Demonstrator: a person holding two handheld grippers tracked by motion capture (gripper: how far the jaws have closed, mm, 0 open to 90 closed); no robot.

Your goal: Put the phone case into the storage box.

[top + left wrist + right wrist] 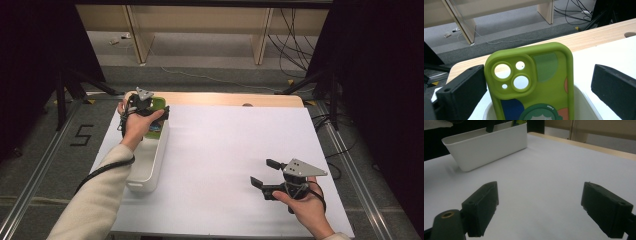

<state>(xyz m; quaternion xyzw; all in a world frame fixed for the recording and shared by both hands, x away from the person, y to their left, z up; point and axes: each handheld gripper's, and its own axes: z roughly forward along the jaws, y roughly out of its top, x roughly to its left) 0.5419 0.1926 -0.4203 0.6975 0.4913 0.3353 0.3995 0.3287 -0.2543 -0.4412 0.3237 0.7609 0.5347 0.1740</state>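
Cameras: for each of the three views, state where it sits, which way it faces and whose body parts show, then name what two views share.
High view: above the person's side, facing forward and down on the white-covered table; both forearms, left tongs, right tongs.
Left gripper view: rides the left tongs, facing the upright green silicone phone case in the white plastic bin; jaws apart.
Right gripper view: rides the right tongs, low, facing across the table; jaws apart.
Shared: bin in all three.

A green silicone phone case [534, 82] stands upright in the long white plastic bin [150, 165] at the frame's left. The bin sits on the bench [225, 150]; the right hand-held gripper [264, 172] is at lower right.
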